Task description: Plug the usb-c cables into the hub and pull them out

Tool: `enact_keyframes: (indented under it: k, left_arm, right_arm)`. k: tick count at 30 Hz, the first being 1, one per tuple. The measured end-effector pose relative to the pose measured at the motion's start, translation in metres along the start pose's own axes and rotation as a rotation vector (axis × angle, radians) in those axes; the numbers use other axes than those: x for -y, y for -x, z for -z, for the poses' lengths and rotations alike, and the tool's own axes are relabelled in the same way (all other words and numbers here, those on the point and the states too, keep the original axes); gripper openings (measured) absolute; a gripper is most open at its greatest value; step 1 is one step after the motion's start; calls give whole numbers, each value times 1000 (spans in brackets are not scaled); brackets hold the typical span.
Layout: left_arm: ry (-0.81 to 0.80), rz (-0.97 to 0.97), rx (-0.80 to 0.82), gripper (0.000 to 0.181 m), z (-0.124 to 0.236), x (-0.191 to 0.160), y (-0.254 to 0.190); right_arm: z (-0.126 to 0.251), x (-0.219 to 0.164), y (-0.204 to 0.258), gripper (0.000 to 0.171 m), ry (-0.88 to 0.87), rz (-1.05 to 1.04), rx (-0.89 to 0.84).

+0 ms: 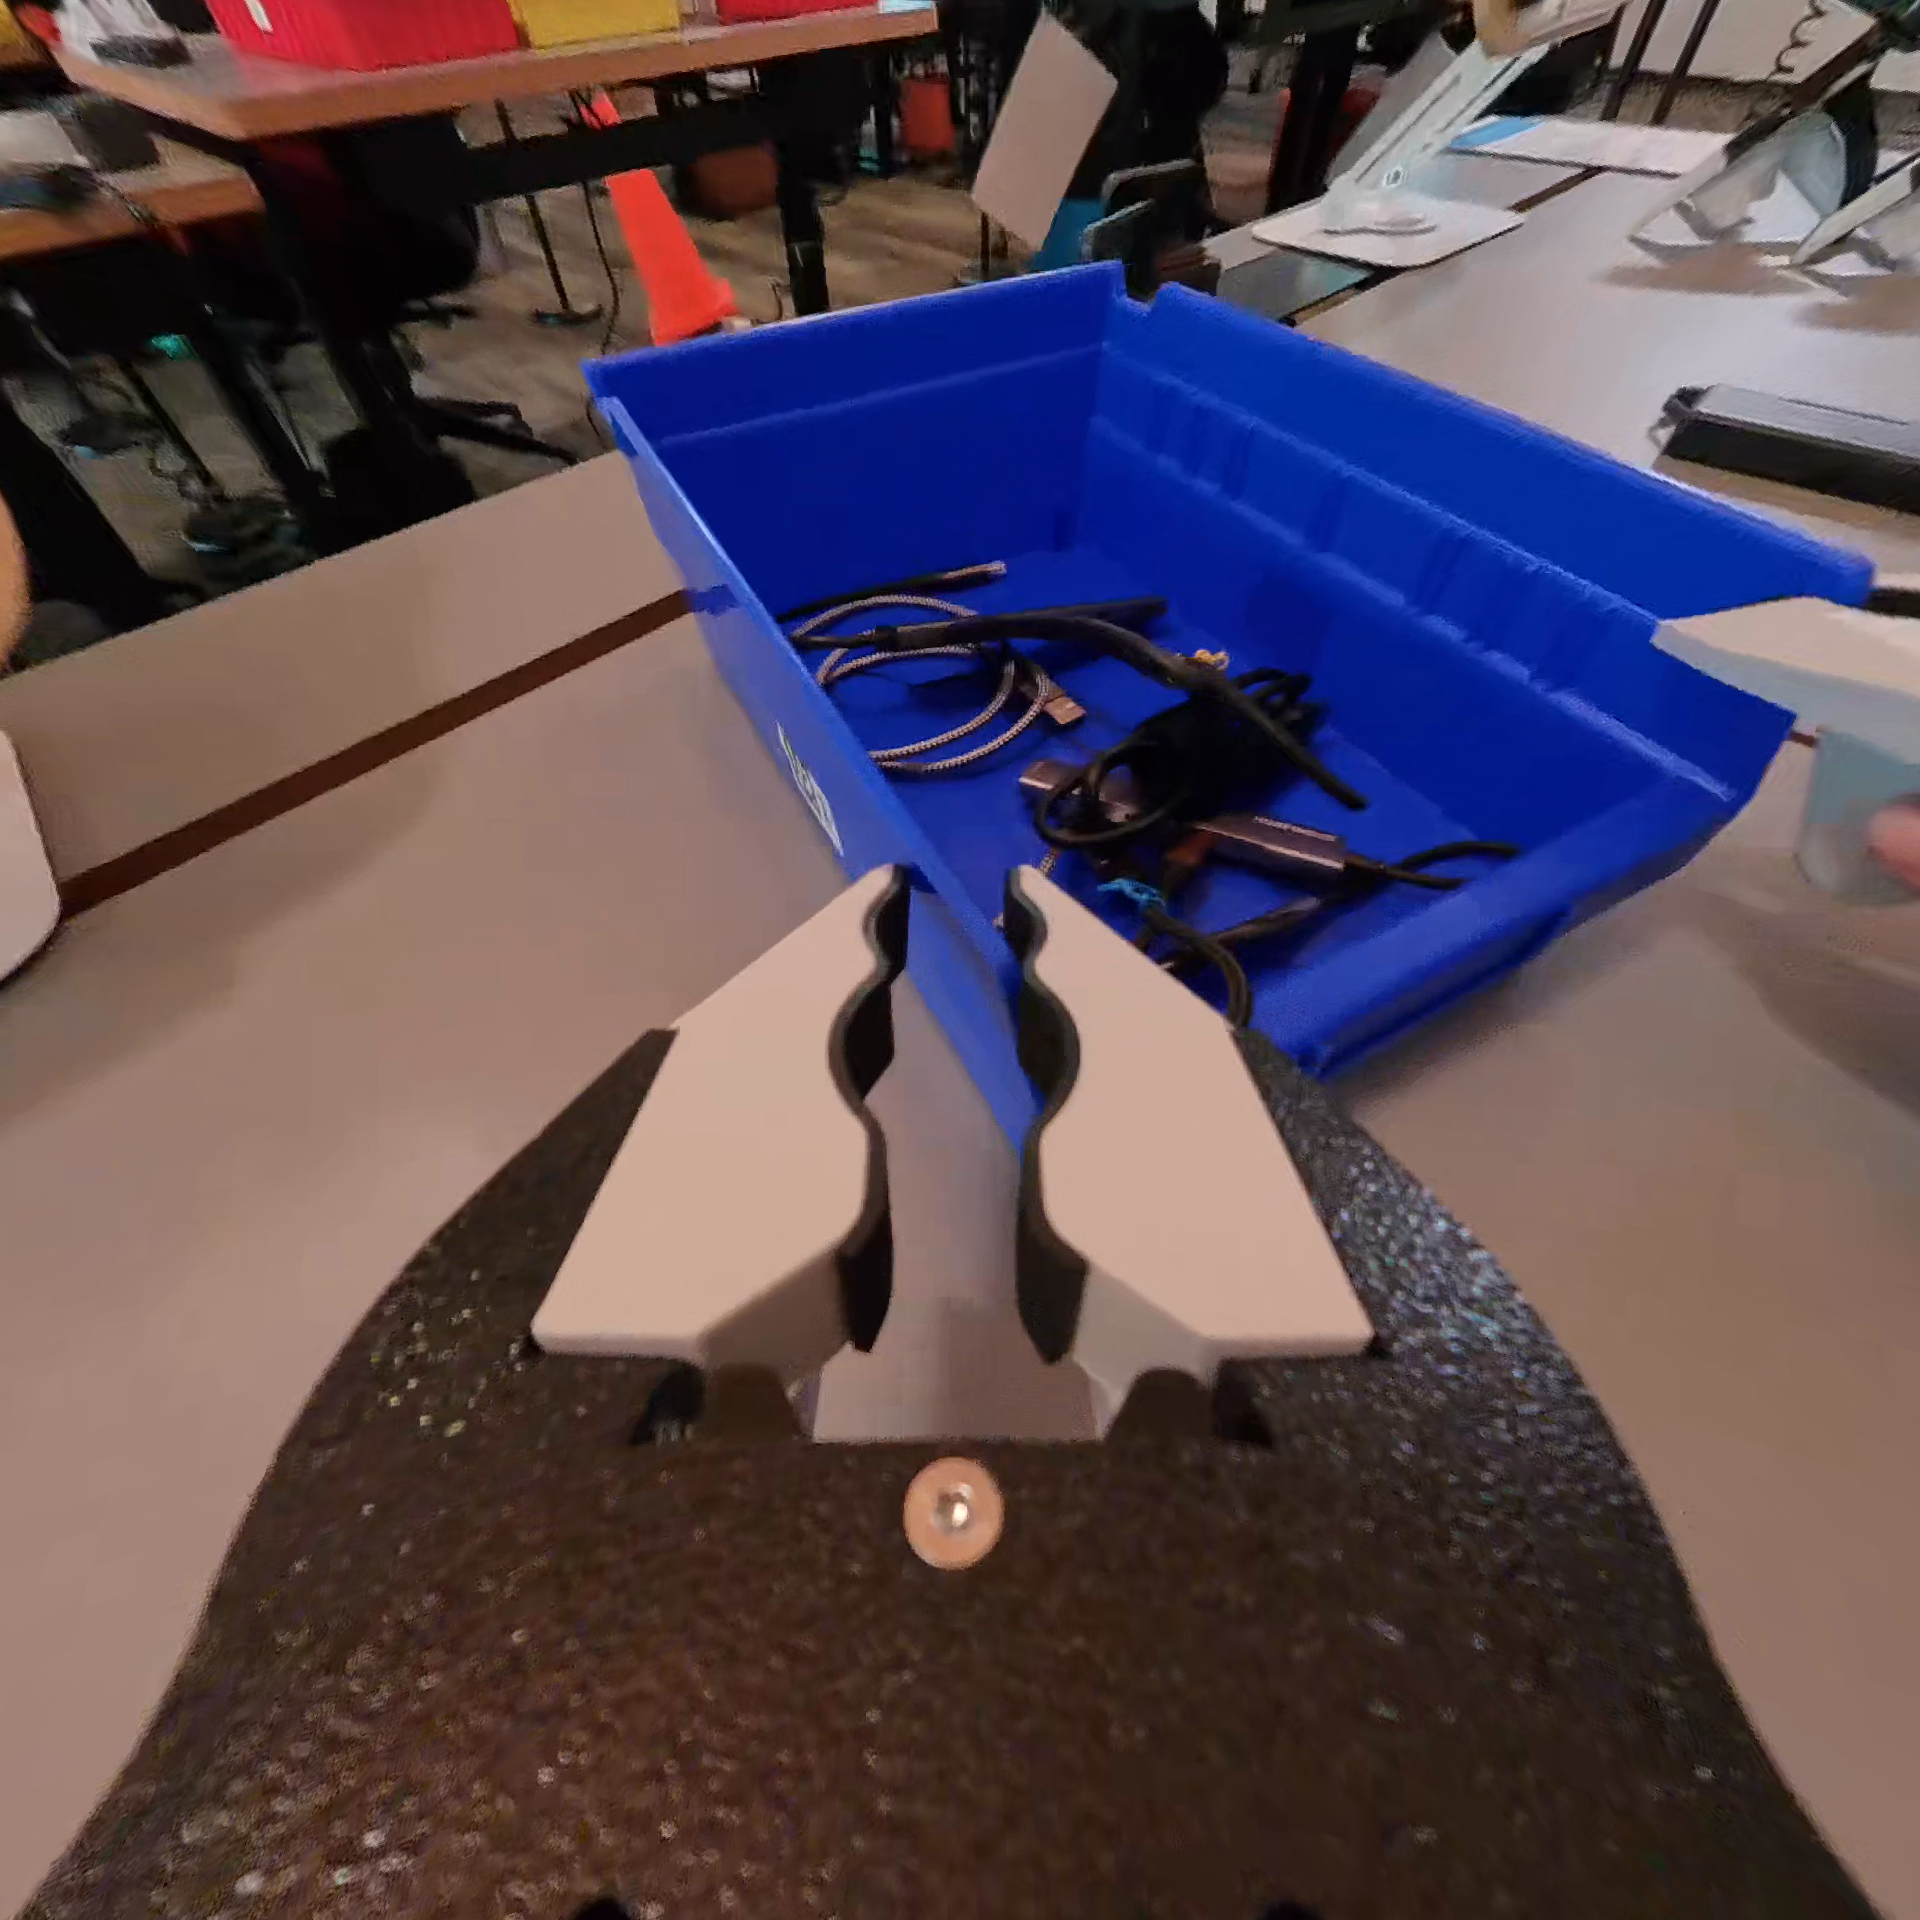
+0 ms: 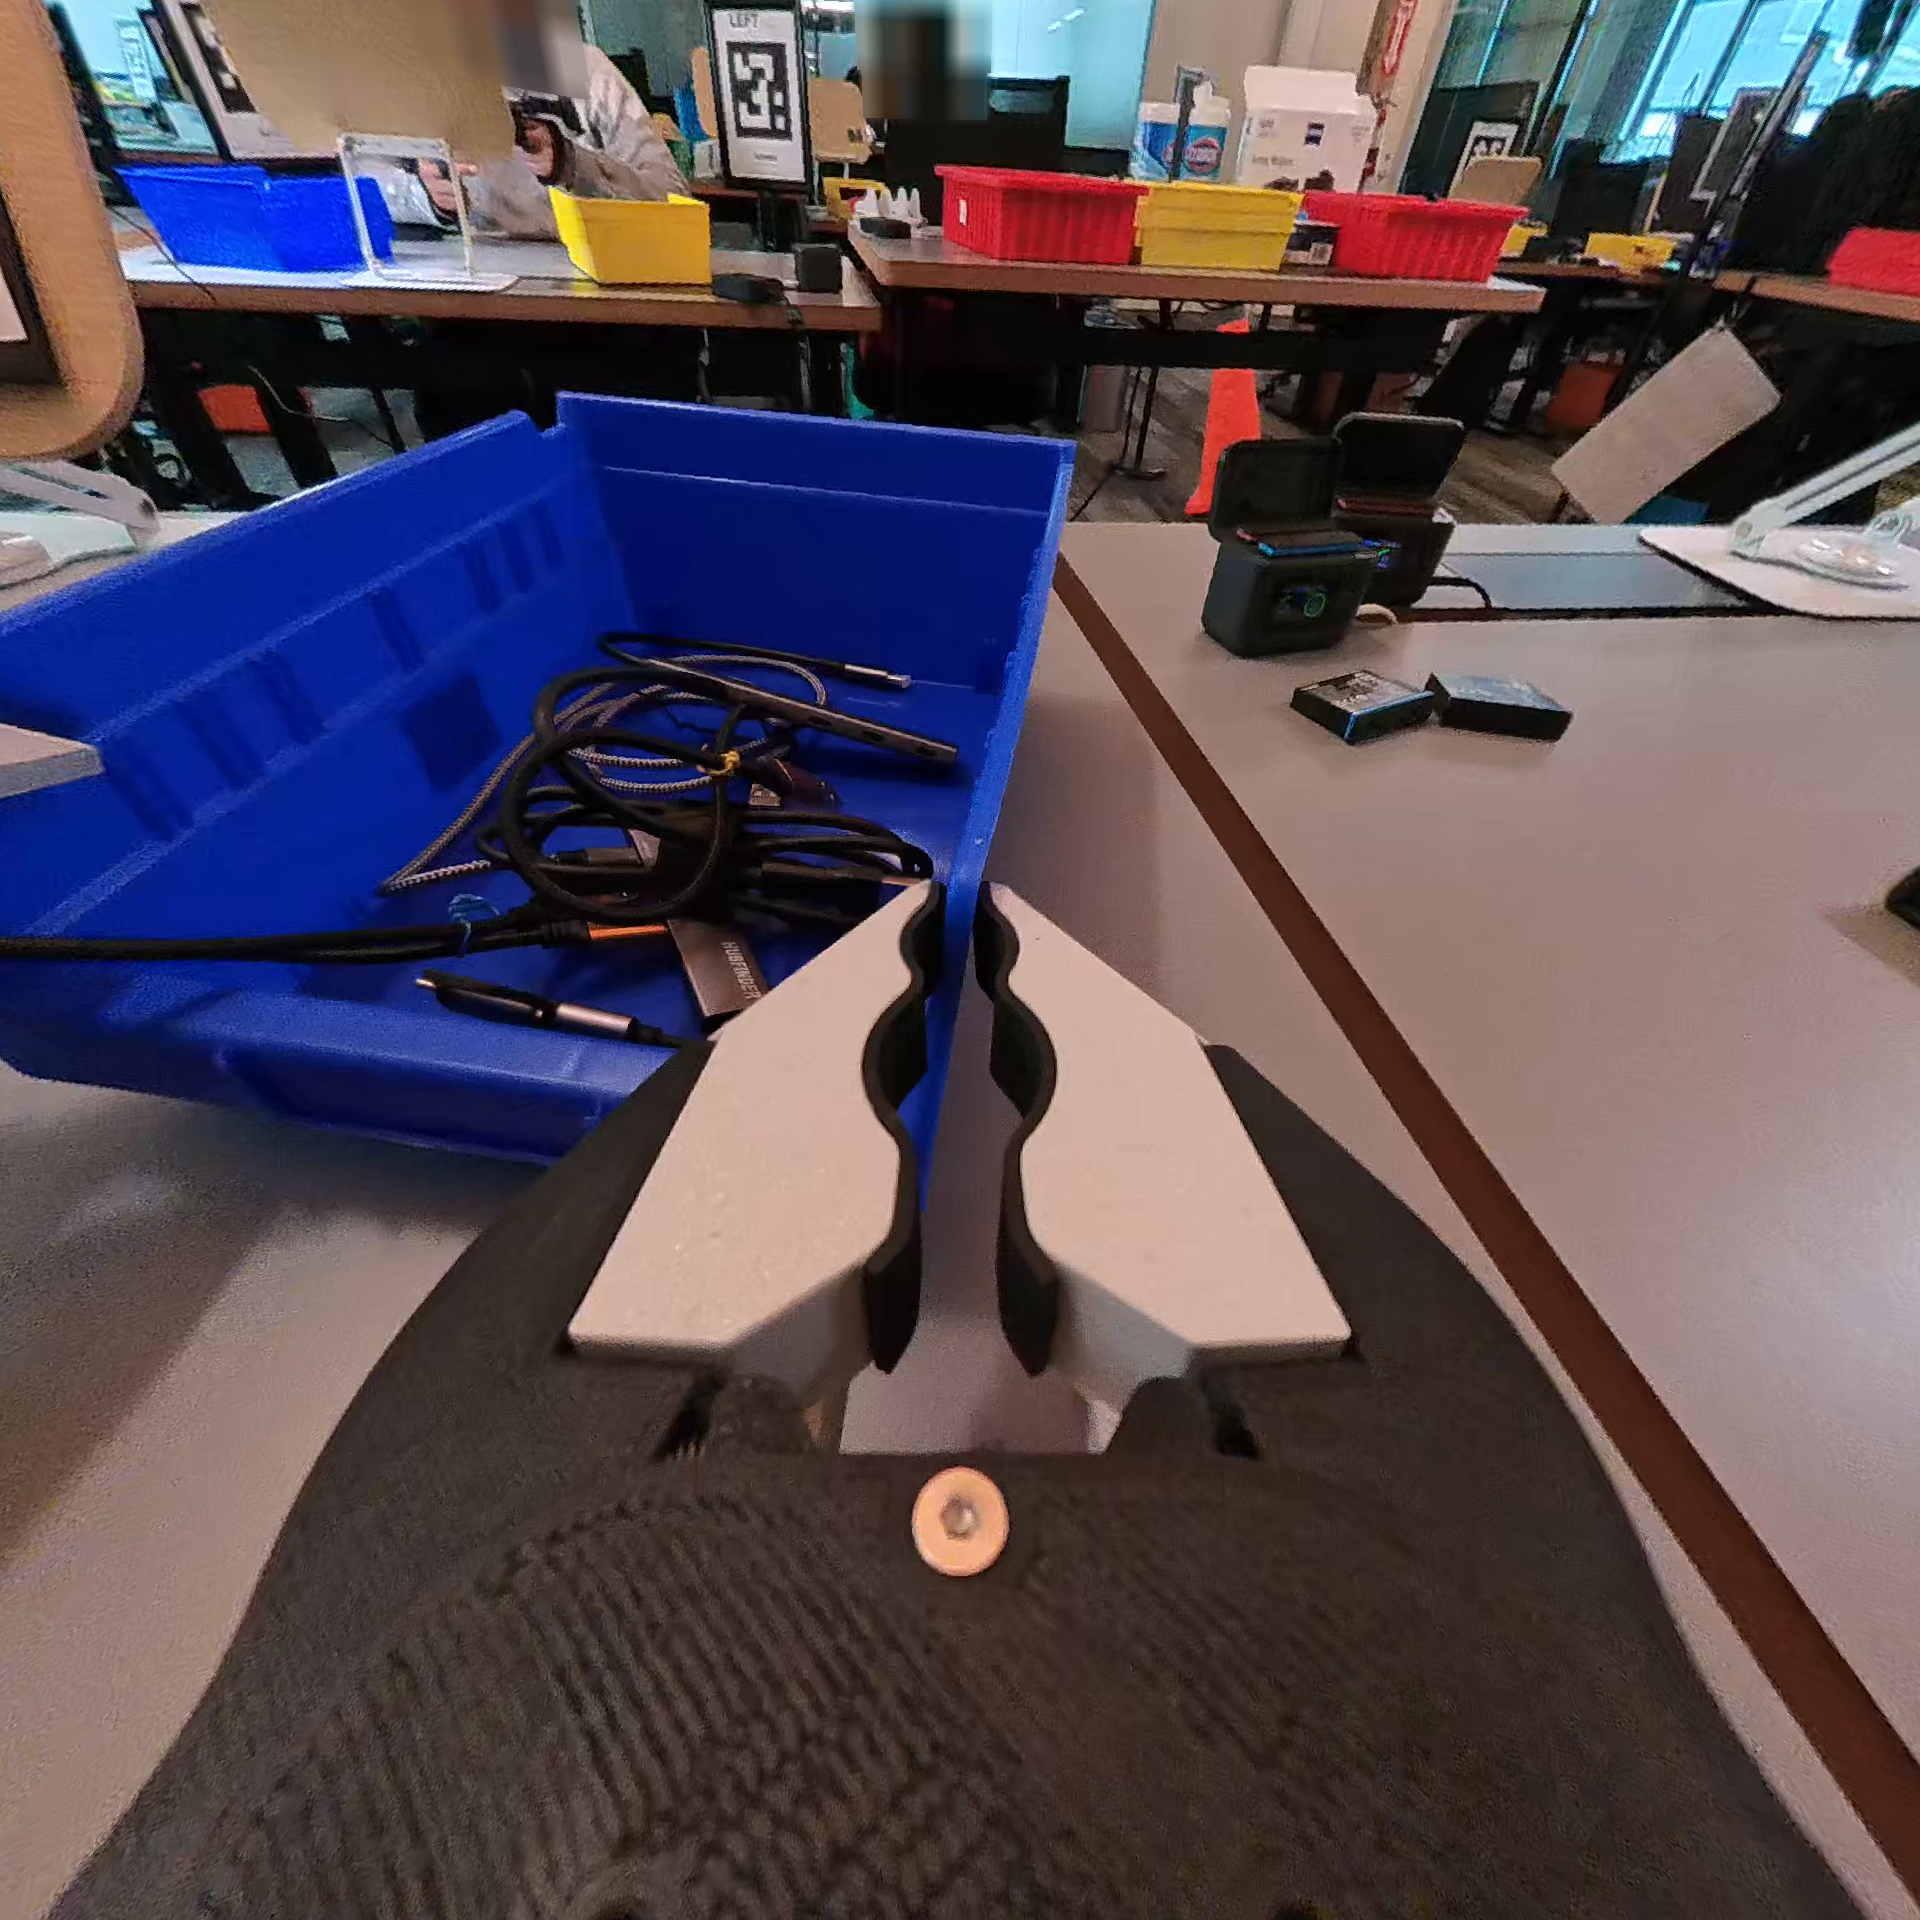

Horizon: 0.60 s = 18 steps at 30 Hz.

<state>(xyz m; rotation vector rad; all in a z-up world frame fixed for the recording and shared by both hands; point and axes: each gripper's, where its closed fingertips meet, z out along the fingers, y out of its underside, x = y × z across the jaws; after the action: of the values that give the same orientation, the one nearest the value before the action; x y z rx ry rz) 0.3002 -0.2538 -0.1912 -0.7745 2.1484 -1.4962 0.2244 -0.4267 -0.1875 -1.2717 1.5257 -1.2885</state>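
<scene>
A blue bin [image 1: 1195, 499] sits on the grey table and holds tangled black cables [image 1: 1226, 738], a braided cable [image 1: 935, 707] and a grey hub [image 1: 1278, 836]. My left gripper [image 1: 956, 888] is shut on the bin's left wall near its front corner. My right gripper [image 2: 961, 899] is shut on the bin's right wall [image 2: 1023, 623]. It also shows in the left wrist view [image 1: 1808, 686] at the bin's far side. In the right wrist view the hub [image 2: 727, 977] lies just left of my fingers, beside a loose usb-c plug [image 2: 540, 1008] and the black cables [image 2: 644, 831].
Two black camera cases [image 2: 1299, 561] and two small batteries [image 2: 1434, 707] lie on the table to the right. A flat black device [image 1: 1797, 436] lies behind the bin. A brown seam [image 2: 1351, 997] runs across the table. An orange cone [image 1: 665, 260] stands on the floor. The left gripper's tips are roughly 20 cm from the right gripper's.
</scene>
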Motion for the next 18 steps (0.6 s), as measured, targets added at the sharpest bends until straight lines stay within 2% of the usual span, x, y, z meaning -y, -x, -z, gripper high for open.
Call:
enact_keyframes:
  k: [3,6,9,13,18]
  left_arm:
    - [-7,-68,76,11,11,-3,7]
    - [-4,-71,124,10,43,-15,19]
    - [-19,-40,164,9,93,-33,45]
    - [-28,-6,275,6,174,-62,94]
    - [-34,56,381,5,256,-92,152]
  right_arm:
    - [6,-1,13,3,29,-63,-3]
    - [25,-4,45,2,24,-21,-18]
    - [49,-6,99,3,17,-6,43]
    - [83,-10,190,4,8,140,124]
    - [106,-10,284,5,-24,124,223]
